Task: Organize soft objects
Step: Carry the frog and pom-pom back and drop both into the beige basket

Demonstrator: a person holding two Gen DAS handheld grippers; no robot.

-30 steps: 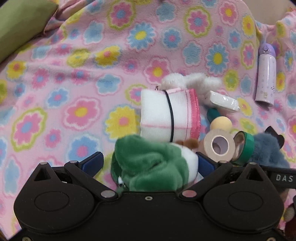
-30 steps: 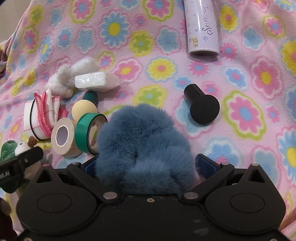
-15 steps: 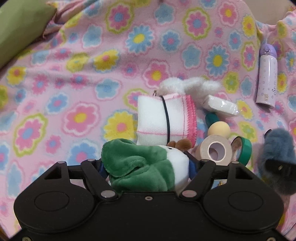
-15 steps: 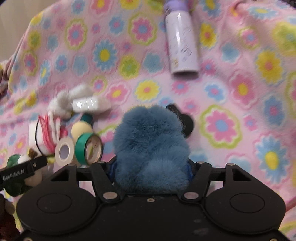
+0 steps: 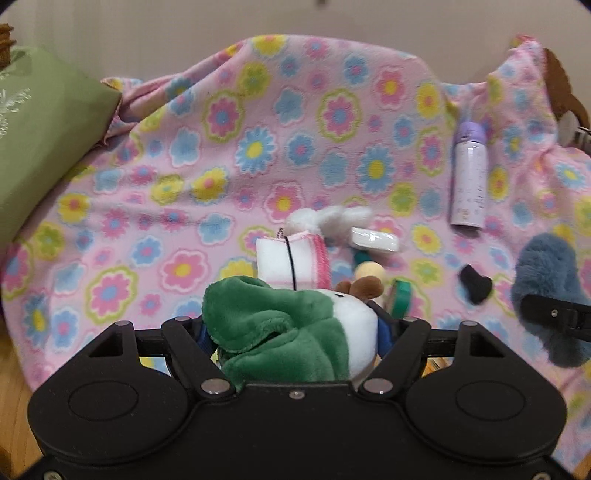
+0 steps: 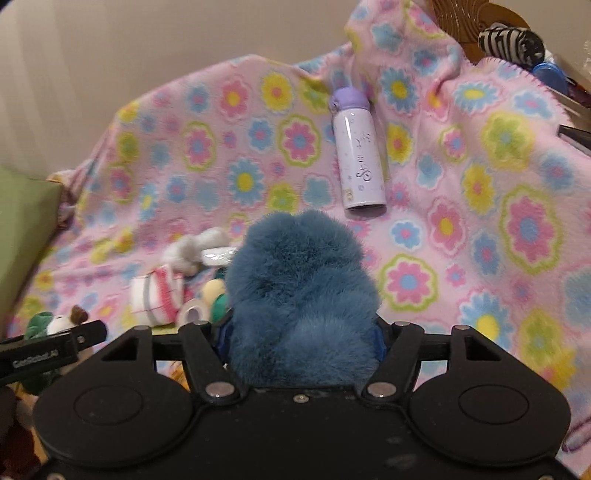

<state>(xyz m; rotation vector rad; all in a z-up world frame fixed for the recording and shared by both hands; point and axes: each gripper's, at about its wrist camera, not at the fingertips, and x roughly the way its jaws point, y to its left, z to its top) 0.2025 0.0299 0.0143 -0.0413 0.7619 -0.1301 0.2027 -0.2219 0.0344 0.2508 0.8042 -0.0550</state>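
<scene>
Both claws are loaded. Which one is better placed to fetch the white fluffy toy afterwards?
Probably left: the white fluffy plush toy lies just ahead of the left claw, beyond its green-and-white plush. The right claw's blue furry plush blocks its approach.

We see a plain beige wall (image 5: 258,18) behind, a pink floral fleece blanket (image 5: 221,155) covering the surface, a green cushion (image 5: 40,147) at left, and wood floor (image 5: 14,398) at lower left.

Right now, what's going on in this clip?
A person is sorting soft items off a flowered blanket with two handheld grippers. The left gripper is clamped on a green and white plush toy; the right gripper grips a blue furry toy. A towel roll, tape rolls and a purple bottle lie on the blanket.
</scene>
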